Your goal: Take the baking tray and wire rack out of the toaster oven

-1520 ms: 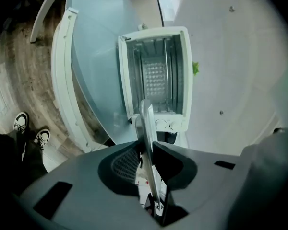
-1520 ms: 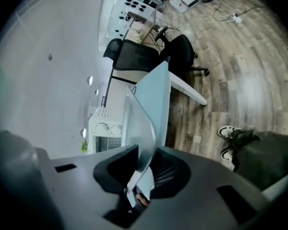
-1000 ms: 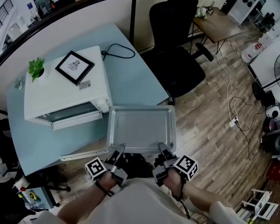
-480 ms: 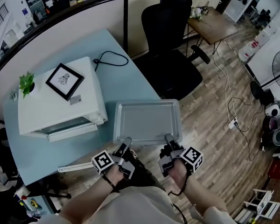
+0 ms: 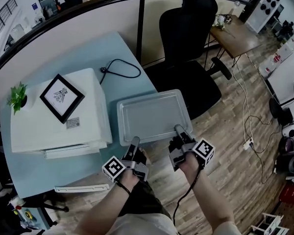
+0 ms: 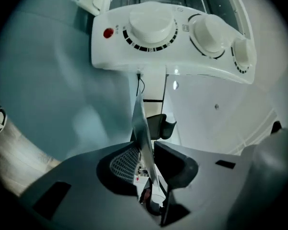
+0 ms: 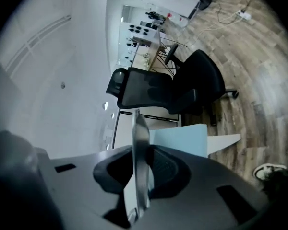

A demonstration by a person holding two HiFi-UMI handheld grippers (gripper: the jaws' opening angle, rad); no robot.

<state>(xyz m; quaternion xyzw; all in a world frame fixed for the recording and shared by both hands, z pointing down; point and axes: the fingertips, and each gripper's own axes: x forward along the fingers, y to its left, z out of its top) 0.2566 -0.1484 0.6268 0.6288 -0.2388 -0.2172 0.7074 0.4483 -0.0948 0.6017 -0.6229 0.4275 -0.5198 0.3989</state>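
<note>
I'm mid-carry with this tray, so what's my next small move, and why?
Probably lower the baking tray onto the blue table beside the toaster oven: the left gripper and right gripper both pinch its near rim, and the left gripper's jaws are opening around that rim.

The baking tray (image 5: 152, 116) lies just right of the toaster oven (image 5: 39, 131).

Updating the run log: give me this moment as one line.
baking tray: out, beside toaster oven | left gripper: on tray rim, jaws opening | right gripper: gripping tray rim
</note>
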